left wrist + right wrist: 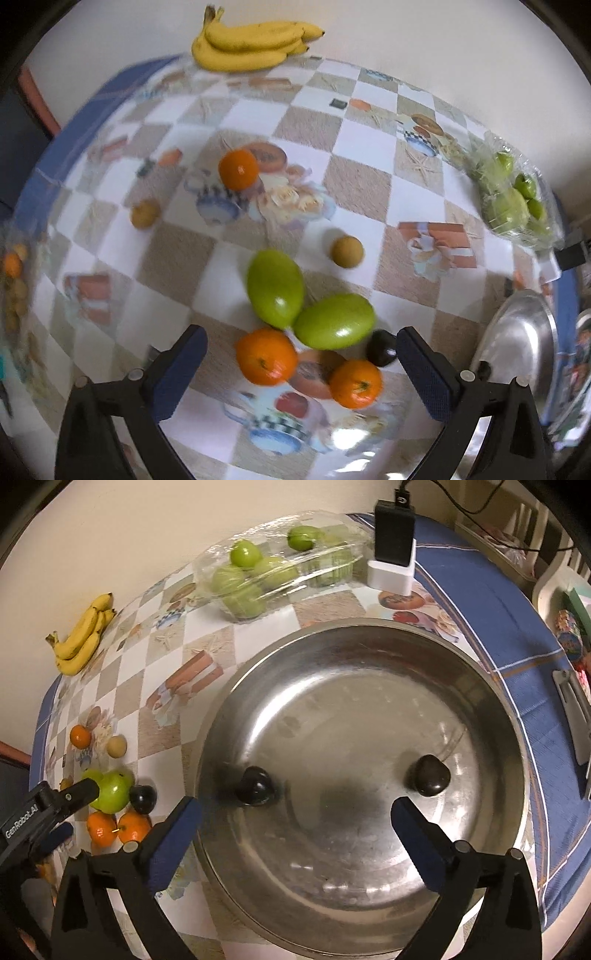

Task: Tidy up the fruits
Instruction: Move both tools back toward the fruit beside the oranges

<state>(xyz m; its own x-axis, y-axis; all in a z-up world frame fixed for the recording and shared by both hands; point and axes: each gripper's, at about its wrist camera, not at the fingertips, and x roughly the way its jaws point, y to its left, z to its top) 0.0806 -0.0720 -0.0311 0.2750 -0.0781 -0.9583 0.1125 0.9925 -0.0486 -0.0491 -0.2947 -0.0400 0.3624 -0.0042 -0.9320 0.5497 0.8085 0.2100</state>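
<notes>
My left gripper (pixel 301 369) is open and empty above a cluster of fruit on the table: two green fruits (pixel 275 288), two oranges (pixel 266 356) and a dark fruit (pixel 382 353). A third orange (pixel 238 169) and two small tan fruits (pixel 346 251) lie farther off. My right gripper (pixel 295 830) is open and empty over a steel bowl (pixel 491 686). Two dark fruits (pixel 255 785) lie inside the bowl. The left gripper shows in the right wrist view (pixel 79 792) beside the same cluster.
A banana bunch (pixel 251 40) lies at the table's far edge by the wall. A clear plastic pack of green fruits (pixel 273 572) sits behind the bowl. A black charger on a white base (pixel 393 557) stands next to it. The steel bowl's rim (pixel 517 332) is at the left gripper's right.
</notes>
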